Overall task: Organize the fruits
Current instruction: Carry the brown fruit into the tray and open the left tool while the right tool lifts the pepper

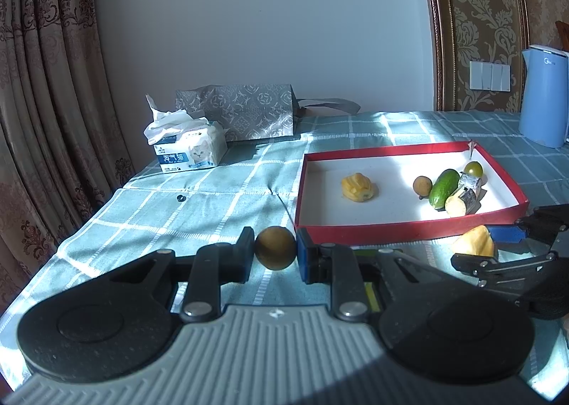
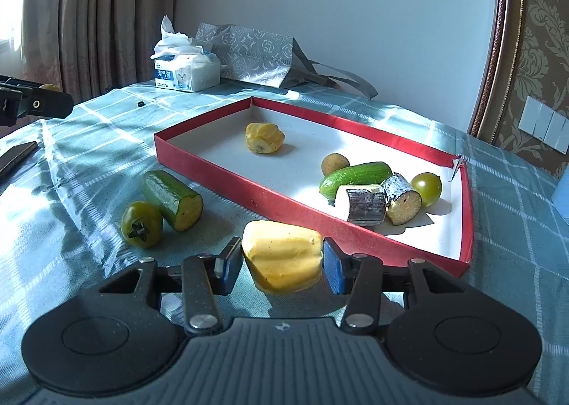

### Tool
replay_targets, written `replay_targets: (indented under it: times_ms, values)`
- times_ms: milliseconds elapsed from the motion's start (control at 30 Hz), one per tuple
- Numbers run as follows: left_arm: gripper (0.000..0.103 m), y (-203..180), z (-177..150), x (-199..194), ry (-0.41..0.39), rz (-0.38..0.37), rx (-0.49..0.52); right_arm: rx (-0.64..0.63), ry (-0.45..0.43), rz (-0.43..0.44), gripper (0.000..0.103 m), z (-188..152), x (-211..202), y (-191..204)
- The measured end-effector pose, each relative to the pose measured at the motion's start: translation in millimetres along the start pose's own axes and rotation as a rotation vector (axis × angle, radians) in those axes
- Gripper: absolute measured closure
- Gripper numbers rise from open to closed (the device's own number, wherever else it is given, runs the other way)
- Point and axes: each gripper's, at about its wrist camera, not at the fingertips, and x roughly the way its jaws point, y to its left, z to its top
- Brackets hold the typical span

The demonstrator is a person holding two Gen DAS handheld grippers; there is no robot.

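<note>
My left gripper point(image 1: 275, 253) is shut on a small round brown fruit point(image 1: 275, 247), held just left of the red tray's near corner point(image 1: 355, 227). My right gripper point(image 2: 282, 261) is shut on a yellow fruit chunk point(image 2: 282, 255), in front of the tray's near wall point(image 2: 249, 188); it also shows in the left wrist view point(image 1: 474, 246). Inside the tray lie a yellow chunk point(image 2: 264, 137), a small brown fruit point(image 2: 333, 163), a cucumber point(image 2: 355, 175), two cut cane pieces point(image 2: 366, 206) and a green tomato point(image 2: 426, 188). On the cloth lie a cucumber piece point(image 2: 172, 199) and a green tomato point(image 2: 141, 223).
A tissue box point(image 1: 188, 148) and a grey patterned bag point(image 1: 249, 111) stand at the back of the checked tablecloth. A blue kettle point(image 1: 544, 95) is at the back right. A dark flat object point(image 2: 16, 156) lies at the left edge. Curtains hang left.
</note>
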Motion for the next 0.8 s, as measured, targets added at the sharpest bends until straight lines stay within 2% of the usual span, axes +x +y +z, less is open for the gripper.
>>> replay_targets:
  times_ms: [333,467,800]
  values:
    - [0.08,-8,5,-4,-0.01,-0.02,0.006,0.08,-0.08,-0.011,0.056,-19,-71,-11]
    - [0.08,-16,10,-3,-0.019,-0.034,0.017,0.118,-0.112,-0.04,0.056,-29,-99,-20]
    - [0.08,-41,35,6,-0.052,-0.057,0.043,0.148,-0.144,-0.089,0.056,-45,-140,-34]
